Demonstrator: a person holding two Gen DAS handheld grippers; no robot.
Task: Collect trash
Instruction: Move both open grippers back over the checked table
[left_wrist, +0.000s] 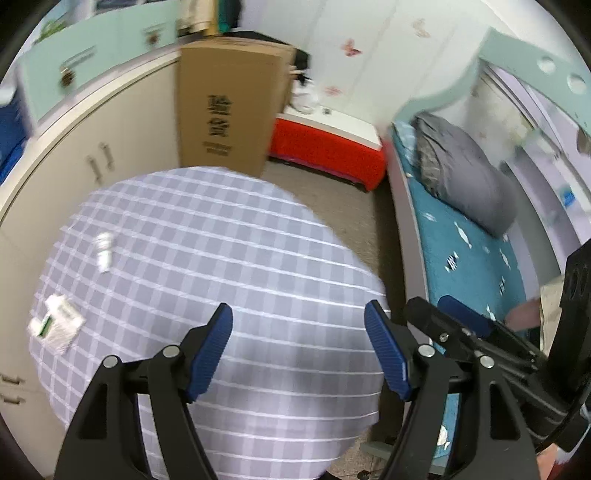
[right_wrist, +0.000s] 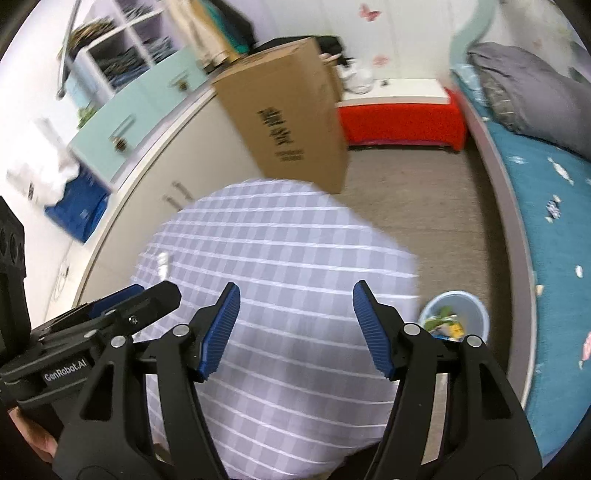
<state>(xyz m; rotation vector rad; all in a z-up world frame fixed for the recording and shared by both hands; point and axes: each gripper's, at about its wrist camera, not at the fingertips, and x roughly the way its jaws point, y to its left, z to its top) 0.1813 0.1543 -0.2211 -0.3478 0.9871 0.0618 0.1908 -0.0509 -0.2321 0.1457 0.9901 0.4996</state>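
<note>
A round table with a grey-and-white checked cloth (left_wrist: 240, 258) fills the middle of both views. On its left side lie a small white bottle-like piece of trash (left_wrist: 103, 251) and a flat white and green wrapper (left_wrist: 57, 325). The bottle also shows in the right wrist view (right_wrist: 162, 263). My left gripper (left_wrist: 298, 325) hovers over the near part of the table, open, nothing between its blue pads. My right gripper (right_wrist: 296, 301) is also open and empty above the cloth. A light blue trash bin (right_wrist: 456, 317) holding some scraps stands on the floor right of the table.
A tall cardboard box (left_wrist: 229, 107) stands behind the table against cream cabinets (left_wrist: 92, 147). A red-covered low bench (left_wrist: 325, 147) sits by the far wall. A bed with a teal sheet (left_wrist: 472, 251) and grey pillow (left_wrist: 461, 170) runs along the right.
</note>
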